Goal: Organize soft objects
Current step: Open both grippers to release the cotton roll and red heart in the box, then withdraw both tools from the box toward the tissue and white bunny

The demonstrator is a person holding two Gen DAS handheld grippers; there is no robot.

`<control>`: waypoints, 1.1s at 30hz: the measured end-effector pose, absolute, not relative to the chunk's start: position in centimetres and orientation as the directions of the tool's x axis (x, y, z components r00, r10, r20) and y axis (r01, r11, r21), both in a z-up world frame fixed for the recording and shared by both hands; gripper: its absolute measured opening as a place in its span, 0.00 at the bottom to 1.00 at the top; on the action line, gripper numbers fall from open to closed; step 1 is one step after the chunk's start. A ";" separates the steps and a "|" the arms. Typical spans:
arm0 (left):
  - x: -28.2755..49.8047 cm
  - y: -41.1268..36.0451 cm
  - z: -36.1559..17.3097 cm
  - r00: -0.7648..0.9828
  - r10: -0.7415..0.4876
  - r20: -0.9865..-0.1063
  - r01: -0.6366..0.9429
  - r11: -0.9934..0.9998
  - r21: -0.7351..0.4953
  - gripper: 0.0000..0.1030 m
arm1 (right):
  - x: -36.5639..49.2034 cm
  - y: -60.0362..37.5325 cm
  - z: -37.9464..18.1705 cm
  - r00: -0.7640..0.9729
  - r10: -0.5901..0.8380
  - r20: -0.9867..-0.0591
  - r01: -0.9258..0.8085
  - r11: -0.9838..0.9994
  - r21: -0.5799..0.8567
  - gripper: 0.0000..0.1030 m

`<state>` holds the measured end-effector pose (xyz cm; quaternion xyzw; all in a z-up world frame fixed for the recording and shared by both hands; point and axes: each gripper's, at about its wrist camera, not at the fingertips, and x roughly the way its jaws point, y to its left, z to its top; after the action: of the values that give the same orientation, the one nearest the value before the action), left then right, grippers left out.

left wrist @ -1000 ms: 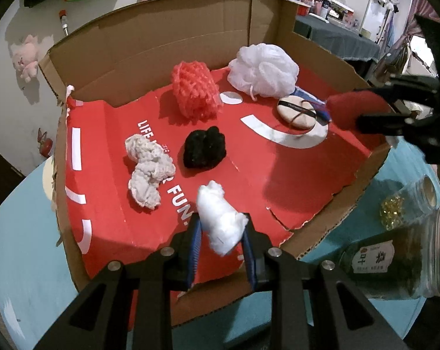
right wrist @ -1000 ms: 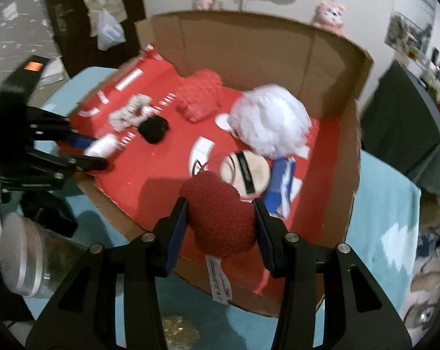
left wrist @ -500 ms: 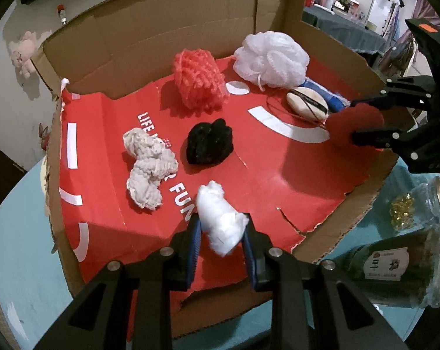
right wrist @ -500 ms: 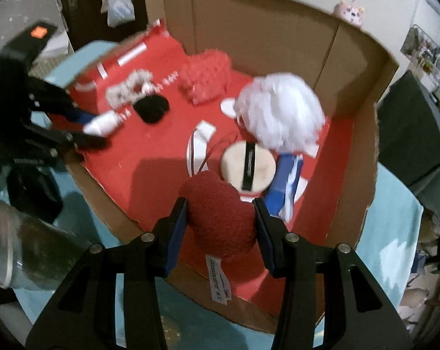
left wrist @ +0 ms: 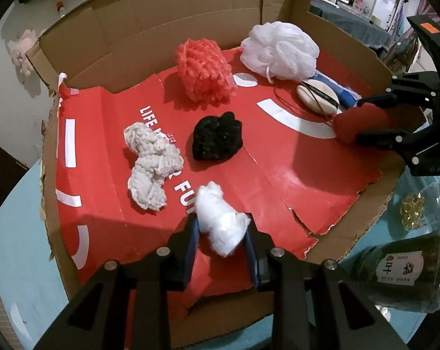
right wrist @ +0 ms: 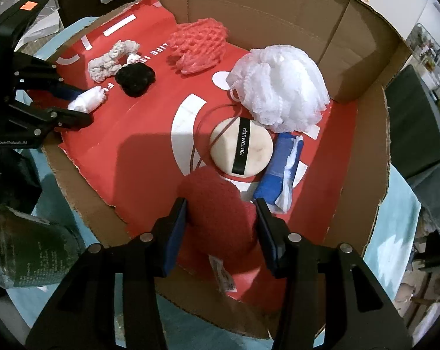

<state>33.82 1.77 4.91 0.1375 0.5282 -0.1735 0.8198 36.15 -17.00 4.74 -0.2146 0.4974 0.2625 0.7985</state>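
A shallow cardboard box (left wrist: 150, 29) lined with red printed card holds the soft things. My left gripper (left wrist: 221, 227) is at the box's near edge with a white cotton wad (left wrist: 217, 221) between its pads; the jaws are opening slightly and the pads still touch the wad. My right gripper (right wrist: 220, 210) is shut on a dark red plush piece (right wrist: 217, 204) with a tag, low over the red floor beside a round cream powder puff (right wrist: 240, 145). Each gripper shows in the other's view: the right gripper (left wrist: 366, 119), the left gripper (right wrist: 74, 108).
In the box lie a white bath pouf (left wrist: 278, 49), a coral mesh sponge (left wrist: 204, 70), a black fluffy ball (left wrist: 217, 140), a grey-white yarn clump (left wrist: 151, 160) and a blue packet (right wrist: 278, 172). Glass jars (left wrist: 409, 256) stand outside on the teal tablecloth (left wrist: 15, 233).
My right gripper has sunk with the red plush toward the box floor next to the powder puff. My left gripper has stayed almost in place, still around the cotton wad.
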 end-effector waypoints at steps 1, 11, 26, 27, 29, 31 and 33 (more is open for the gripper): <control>33.8 1.7 4.9 0.382 -0.138 -0.914 0.430 0.902 0.043 0.31 | 36.1 -17.0 4.7 0.369 0.202 -0.907 -0.634 0.768 -0.087 0.44; 33.4 1.9 4.8 0.386 -0.121 -0.915 0.435 0.898 0.064 0.36 | 35.4 -16.6 4.4 0.387 0.154 -0.909 -0.639 0.756 -0.144 0.48; 30.9 2.7 8.2 0.482 -0.170 -0.860 0.420 0.906 0.057 0.73 | 34.3 -16.3 6.8 0.439 0.167 -0.883 -0.607 0.780 -0.154 0.64; 30.5 2.7 8.8 0.498 -0.174 -0.850 0.416 0.907 0.058 0.75 | 34.1 -16.4 7.3 0.449 0.167 -0.878 -0.597 0.787 -0.156 0.64; 29.6 2.9 10.0 0.533 -0.181 -0.826 0.402 0.914 0.058 0.78 | 33.8 -16.9 8.6 0.472 0.176 -0.864 -0.574 0.805 -0.150 0.66; 28.7 3.2 11.4 0.564 -0.192 -0.803 0.384 0.922 0.048 0.80 | 33.4 -17.5 9.7 0.492 0.186 -0.850 -0.552 0.822 -0.139 0.75; 27.1 3.6 13.0 0.604 -0.207 -0.770 0.367 0.930 0.038 0.85 | 32.8 -18.1 10.7 0.520 0.180 -0.835 -0.527 0.837 -0.147 0.75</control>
<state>27.09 3.59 13.01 0.0965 0.4151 -0.1611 0.8902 32.82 -18.05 10.70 -0.1951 0.4436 0.2080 0.8497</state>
